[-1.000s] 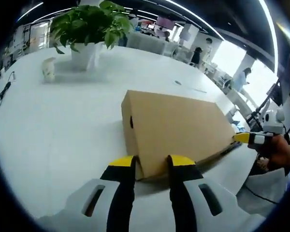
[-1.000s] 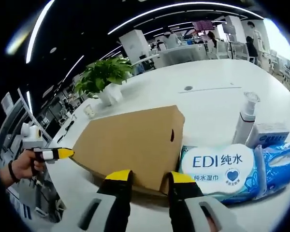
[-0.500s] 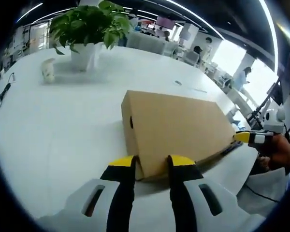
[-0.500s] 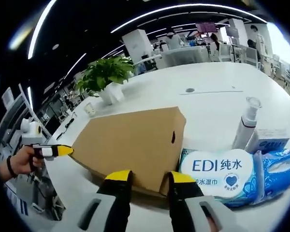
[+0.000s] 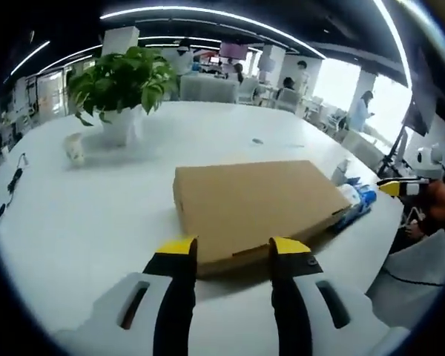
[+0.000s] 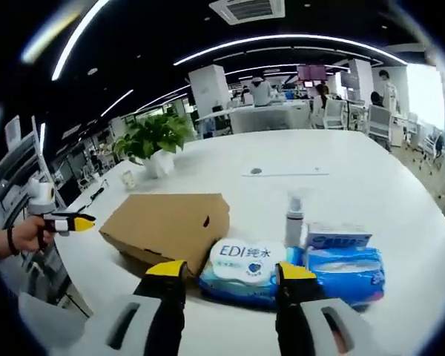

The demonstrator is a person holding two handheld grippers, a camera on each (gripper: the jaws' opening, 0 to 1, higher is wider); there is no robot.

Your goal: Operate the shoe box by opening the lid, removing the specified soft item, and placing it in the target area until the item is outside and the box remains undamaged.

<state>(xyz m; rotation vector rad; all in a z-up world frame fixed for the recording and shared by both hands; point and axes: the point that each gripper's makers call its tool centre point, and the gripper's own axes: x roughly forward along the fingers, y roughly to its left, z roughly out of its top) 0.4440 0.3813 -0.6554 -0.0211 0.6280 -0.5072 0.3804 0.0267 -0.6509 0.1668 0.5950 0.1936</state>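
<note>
A closed brown cardboard shoe box (image 5: 256,202) lies flat on the white table (image 5: 81,215). My left gripper (image 5: 233,248) is open just short of the box's near edge, with nothing between its jaws. In the right gripper view the box (image 6: 167,226) sits left of centre, and a white wet-wipes pack (image 6: 245,259) lies against its right side. My right gripper (image 6: 231,271) is open a little back from the wipes and the box. The other gripper's yellow tip, held in a hand, shows at each view's edge (image 5: 397,187) (image 6: 70,221).
A potted green plant (image 5: 115,78) (image 6: 156,137) stands at the far side, with a small white object (image 5: 75,148) beside it. A pump bottle (image 6: 294,219), a small tissue box (image 6: 337,237) and a blue pack (image 6: 345,267) lie right of the wipes. People and desks fill the background.
Both grippers have drawn back from the box's corners and their jaws have spread wider. The box now lies flat, farther from both cameras.
</note>
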